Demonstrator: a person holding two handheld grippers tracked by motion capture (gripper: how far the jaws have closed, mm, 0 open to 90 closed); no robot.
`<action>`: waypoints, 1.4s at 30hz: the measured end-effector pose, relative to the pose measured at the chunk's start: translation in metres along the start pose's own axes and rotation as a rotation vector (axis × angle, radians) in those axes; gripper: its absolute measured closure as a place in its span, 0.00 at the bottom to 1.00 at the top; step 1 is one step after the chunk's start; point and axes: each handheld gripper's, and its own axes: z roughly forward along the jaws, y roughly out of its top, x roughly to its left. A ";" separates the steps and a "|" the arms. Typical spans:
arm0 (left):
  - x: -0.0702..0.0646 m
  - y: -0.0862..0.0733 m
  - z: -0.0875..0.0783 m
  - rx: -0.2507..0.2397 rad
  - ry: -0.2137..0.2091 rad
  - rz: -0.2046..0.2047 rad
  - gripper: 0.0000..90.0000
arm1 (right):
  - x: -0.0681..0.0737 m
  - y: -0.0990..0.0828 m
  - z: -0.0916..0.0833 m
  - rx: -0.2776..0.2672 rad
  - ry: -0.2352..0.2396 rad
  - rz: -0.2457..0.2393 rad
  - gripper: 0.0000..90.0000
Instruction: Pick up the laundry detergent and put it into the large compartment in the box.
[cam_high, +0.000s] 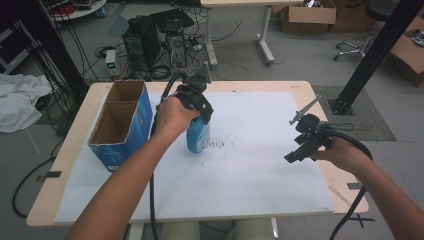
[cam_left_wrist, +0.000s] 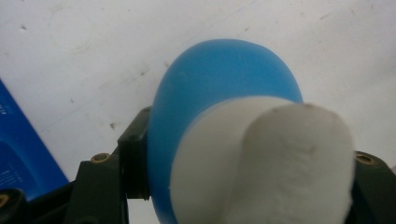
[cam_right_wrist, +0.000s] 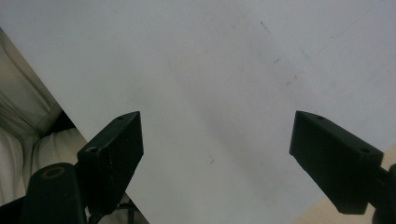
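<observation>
Blue eraser clamped in the left gripper, right one waiting with nothing in it

Nearest the person, the right gripper (cam_high: 302, 145) hangs over the right side of the white sheet (cam_high: 260, 180) with its jaws spread wide and nothing between them; from where I stand it looks parked out of the way, ready to help. Further in, the left gripper (cam_high: 197, 117) is closed on a rounded blue eraser-like block (cam_left_wrist: 219, 84) with a white felt face (cam_left_wrist: 261, 163), pressing it down toward the sheet just beside a patch of dark smudges (cam_high: 217, 146), which I'd guess it is held there to rub out. Left of that stands a blue cardboard box (cam_high: 122, 125), open-topped with two bare compartments, close enough to serve as the block's home. Beyond the desk (cam_high: 300, 87), cables and computer towers (cam_high: 157, 40) sit on the floor.
</observation>
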 end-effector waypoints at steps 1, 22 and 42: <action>0.001 0.000 -0.005 -0.003 0.001 0.003 0.42 | 0.000 0.000 0.000 0.000 0.000 0.000 0.19; 0.034 0.003 -0.119 -0.093 0.029 -0.091 0.42 | -0.001 0.001 -0.003 0.005 -0.001 -0.011 0.19; 0.091 -0.031 -0.192 -0.129 0.127 -0.281 0.42 | 0.003 0.011 -0.006 -0.012 0.002 -0.046 0.19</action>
